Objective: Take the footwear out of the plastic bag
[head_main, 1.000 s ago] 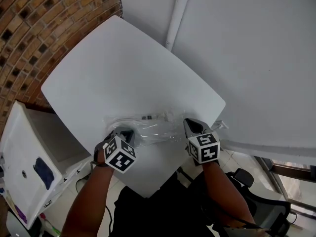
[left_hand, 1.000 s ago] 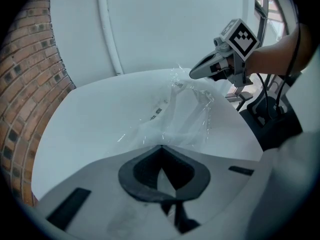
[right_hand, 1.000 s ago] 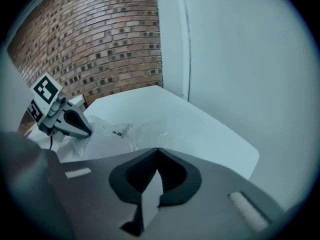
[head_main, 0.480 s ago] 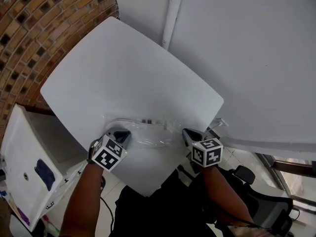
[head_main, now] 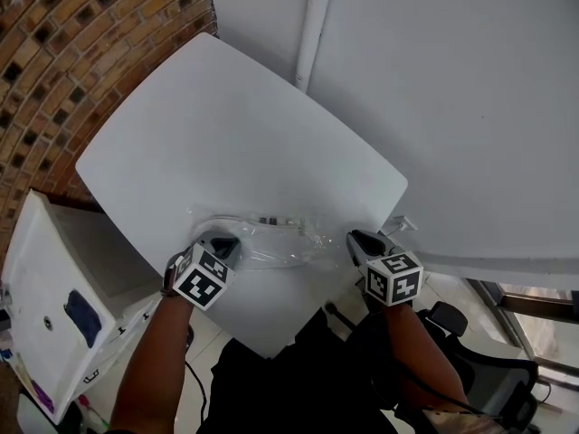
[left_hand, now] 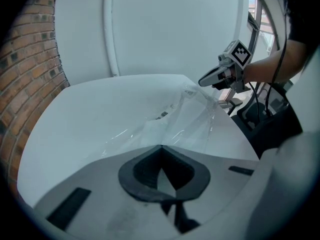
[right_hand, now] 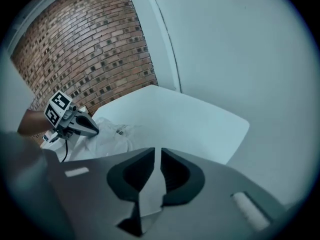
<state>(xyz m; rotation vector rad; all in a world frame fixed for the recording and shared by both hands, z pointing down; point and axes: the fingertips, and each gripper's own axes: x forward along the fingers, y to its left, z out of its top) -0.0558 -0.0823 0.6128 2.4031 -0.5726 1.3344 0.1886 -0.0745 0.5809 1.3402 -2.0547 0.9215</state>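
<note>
Contents of plastic bag (head_main: 271, 242) indistinct

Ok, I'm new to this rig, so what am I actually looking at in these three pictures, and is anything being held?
There is no robot here: a person holds a two-jaw gripper in each hand, each carrying a marker cube. The head view looks down from the person's head; the other two views look along each gripper's own jaws. On the white table lies a clear plastic bag; its contents are too faint to make out. The left gripper is closed at the bag's near end, seemingly pinching the film. The right gripper sits beside the bag's other end; its jaws have just been opening slightly, with nothing between them.
</note>
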